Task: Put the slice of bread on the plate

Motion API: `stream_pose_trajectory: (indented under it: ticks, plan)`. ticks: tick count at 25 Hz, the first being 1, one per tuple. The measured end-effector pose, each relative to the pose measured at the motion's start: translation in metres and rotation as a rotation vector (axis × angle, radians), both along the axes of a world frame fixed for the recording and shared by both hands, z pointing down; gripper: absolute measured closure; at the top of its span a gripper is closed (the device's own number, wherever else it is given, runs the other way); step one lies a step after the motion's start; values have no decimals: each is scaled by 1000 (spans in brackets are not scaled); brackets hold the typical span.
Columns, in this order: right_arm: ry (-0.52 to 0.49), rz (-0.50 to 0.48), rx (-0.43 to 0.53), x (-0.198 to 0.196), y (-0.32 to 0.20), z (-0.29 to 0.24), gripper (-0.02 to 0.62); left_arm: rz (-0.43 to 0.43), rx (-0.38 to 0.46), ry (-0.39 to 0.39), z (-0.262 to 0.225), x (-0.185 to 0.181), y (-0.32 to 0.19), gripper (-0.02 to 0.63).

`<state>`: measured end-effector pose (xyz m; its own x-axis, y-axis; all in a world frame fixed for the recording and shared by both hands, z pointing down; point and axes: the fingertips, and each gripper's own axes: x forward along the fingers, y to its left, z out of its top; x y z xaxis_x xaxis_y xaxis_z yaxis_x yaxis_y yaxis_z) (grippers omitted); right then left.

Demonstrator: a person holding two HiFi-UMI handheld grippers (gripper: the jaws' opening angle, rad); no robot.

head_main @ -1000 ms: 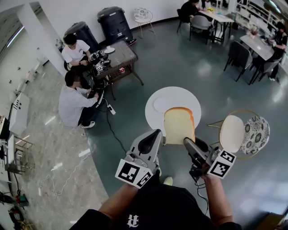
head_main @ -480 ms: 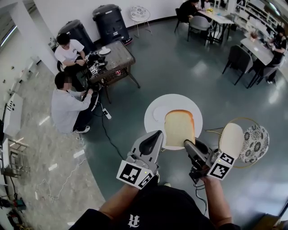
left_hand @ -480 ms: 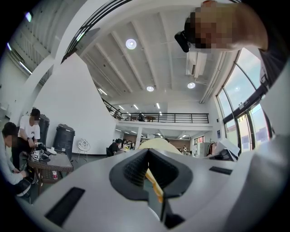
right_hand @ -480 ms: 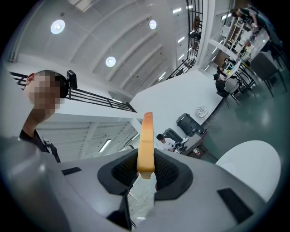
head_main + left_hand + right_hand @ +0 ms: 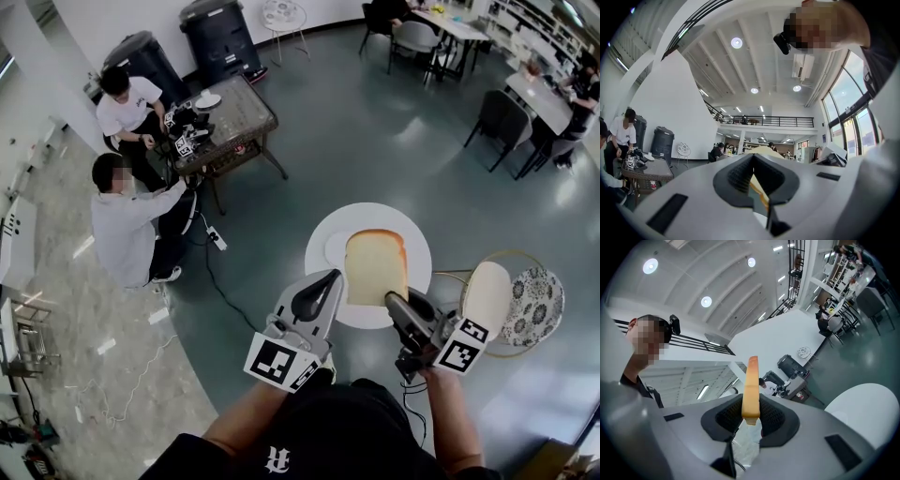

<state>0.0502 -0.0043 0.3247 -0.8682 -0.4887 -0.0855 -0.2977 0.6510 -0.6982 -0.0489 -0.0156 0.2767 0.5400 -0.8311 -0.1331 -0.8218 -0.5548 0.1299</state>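
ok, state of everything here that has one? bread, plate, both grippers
bread: lifted, gripped at both sides, not set down yet
plate: on the round table, bare where it shows, partly behind the bread
left gripper: shut on the bread's left edge
right gripper: shut on the bread's near right corner
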Motion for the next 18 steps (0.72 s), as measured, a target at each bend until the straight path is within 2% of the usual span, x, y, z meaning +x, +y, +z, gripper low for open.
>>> stream_pose_trajectory:
  ticks: [5,13,18]
  plan:
    - [15,3,-24,-14,-25,16,505,12,-22,-5,20,-15,-31,600]
    - [43,-14,-77,-15,-63,44,504,30,-43,-14,44,-10,-70,600]
    - [80,-49,-116,-14,-95,73,503,30,-62,-37,76,-5,-98,600]
